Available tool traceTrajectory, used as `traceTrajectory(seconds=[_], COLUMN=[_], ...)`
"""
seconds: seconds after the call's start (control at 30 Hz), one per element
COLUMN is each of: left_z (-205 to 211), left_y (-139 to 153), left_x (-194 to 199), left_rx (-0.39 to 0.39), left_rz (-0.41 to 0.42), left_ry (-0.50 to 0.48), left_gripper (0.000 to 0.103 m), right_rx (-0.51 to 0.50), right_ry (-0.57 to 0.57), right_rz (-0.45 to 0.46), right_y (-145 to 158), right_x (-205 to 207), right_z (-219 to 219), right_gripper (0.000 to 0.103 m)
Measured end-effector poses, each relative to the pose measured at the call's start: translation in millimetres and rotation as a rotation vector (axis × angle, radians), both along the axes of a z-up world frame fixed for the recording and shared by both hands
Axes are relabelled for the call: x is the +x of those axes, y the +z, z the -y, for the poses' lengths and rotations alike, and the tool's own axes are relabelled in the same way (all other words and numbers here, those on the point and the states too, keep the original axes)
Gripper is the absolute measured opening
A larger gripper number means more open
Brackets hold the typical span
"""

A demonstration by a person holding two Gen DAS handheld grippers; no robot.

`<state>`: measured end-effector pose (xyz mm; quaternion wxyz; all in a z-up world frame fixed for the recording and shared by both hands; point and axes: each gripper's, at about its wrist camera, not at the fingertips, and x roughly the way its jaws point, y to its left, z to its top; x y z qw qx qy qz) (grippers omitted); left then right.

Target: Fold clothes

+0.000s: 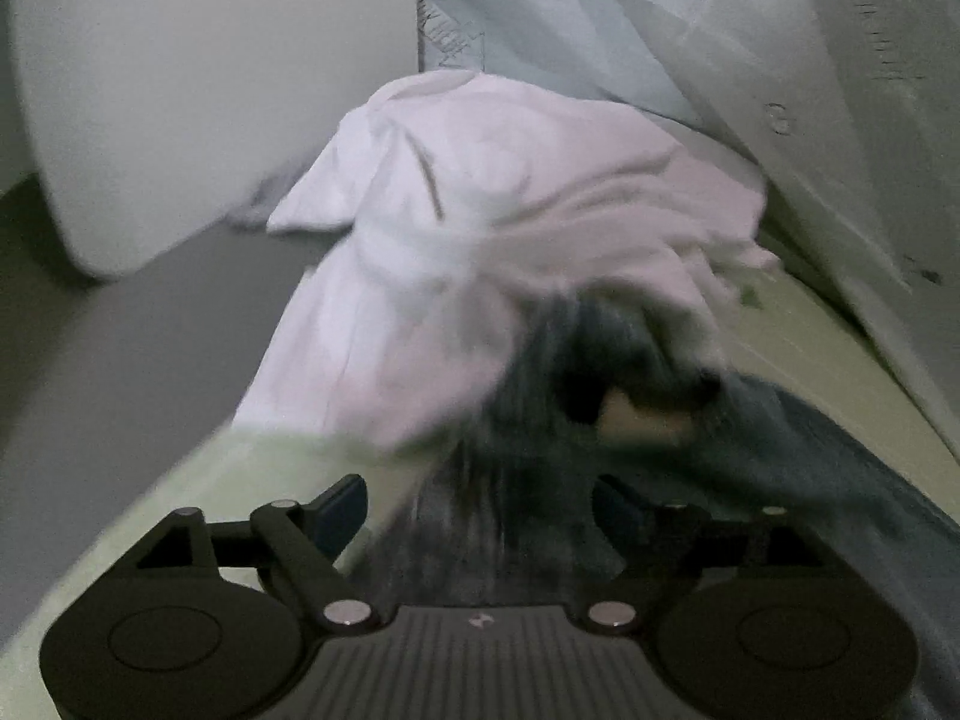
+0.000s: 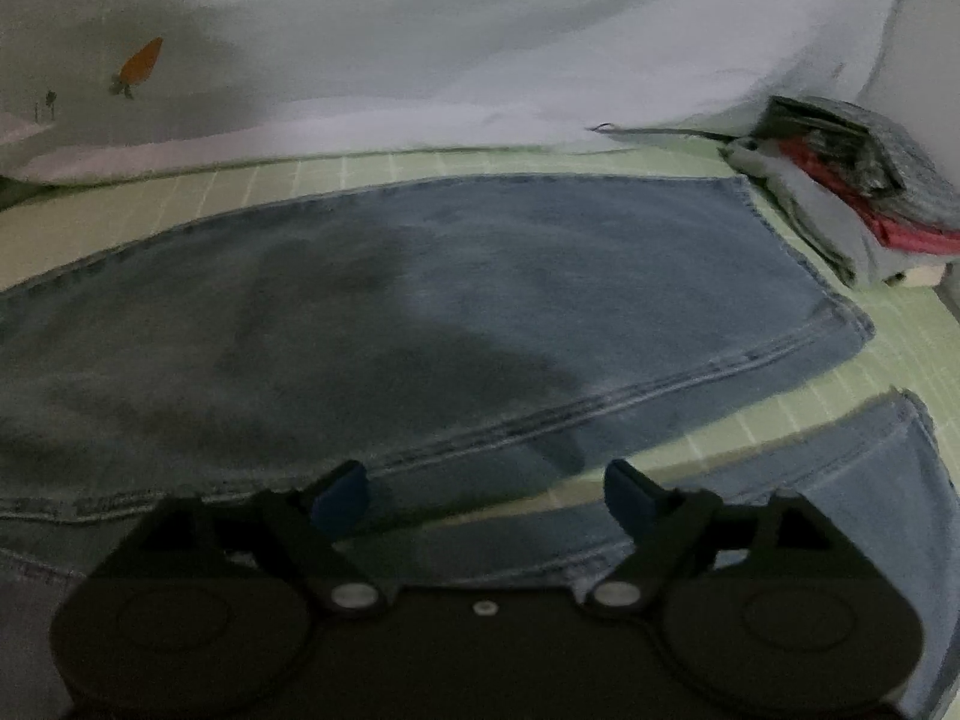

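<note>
Motion blur smears the dark denim in front of my left gripper, hiding detail. My right gripper hovers low over the jeans lying flat on the green sheet. Both stand wide apart, holding nothing.

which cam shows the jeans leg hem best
The right wrist view. There the jeans lie flat on the green grid mat, with one leg's stitched hem and side seam clear. The left wrist view shows only a blurred dark bunch of denim under the pale pink garment.
</note>
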<state>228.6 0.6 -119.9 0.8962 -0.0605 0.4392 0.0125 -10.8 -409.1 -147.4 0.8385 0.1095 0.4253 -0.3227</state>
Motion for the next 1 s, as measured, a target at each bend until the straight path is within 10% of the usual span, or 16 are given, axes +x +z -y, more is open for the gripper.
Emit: traceTrajectory(seconds=[0.4, 0.77, 0.87, 0.97, 1.0], left_z=[71, 184, 213, 238, 245], left_y=[0, 10, 10, 8, 6], left_x=[-139, -237, -254, -266, -267], left_rx=[-0.022, -0.012, 0.010, 0.041, 0.048], left_rz=[-0.058, -0.098, -0.100, -0.093, -0.092], left_ry=[-0.205, -0.329, -0.369, -0.390, -0.390], left_gripper=[0.086, 0.086, 0.086, 0.086, 0.086], right_rx=[-0.040, -0.095, 0.014, -0.001, -0.008], right_ry=[-0.177, -0.415, -0.358, -0.232, -0.227], right_rz=[-0.014, -0.004, 0.113, 0.115, 0.104], right_y=[-13, -32, -34, -29, -28], right_x=[-135, -250, -265, -265, -269], right_z=[34, 170, 197, 198, 199], right_gripper=[0.097, 0.102, 0.074, 0.010, 0.010])
